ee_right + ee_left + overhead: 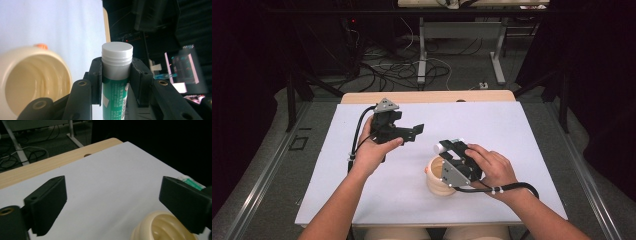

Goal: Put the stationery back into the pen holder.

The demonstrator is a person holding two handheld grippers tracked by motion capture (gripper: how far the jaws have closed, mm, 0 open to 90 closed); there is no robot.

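The right gripper (451, 149) is grasping a green tube (115, 95) with a white cap (117, 53); in the right gripper view its fingers (97, 80) are pressing on both sides of the tube just below the cap, so the tube is sticking out beyond them. In the high view this gripper is hovering over the far rim of a cream cup (439, 181), with the capped end of the tube pointing away from the person and to the left of the cup. The right hand (489, 167) is wrapping the gripper body on the right side of the cup, and a black cable (512, 187) is trailing from it toward the person.

The cup is standing upright on the white table (492, 125), its mouth open upward, and a small orange spot (41, 46) is showing at its rim in the right gripper view.

The left gripper (404, 131) is being held by the left hand (372, 150) well to the left of the cup and farther from the person. Its fingers (48, 203) are standing spread wide, released, with bare table between them. In the left gripper view the cup's rim (147, 225) is showing low down beside the right-side finger, and a bit of the green tube is peeking out behind that finger.

The table's wooden edge (427, 96) is running along the side beyond the cup.
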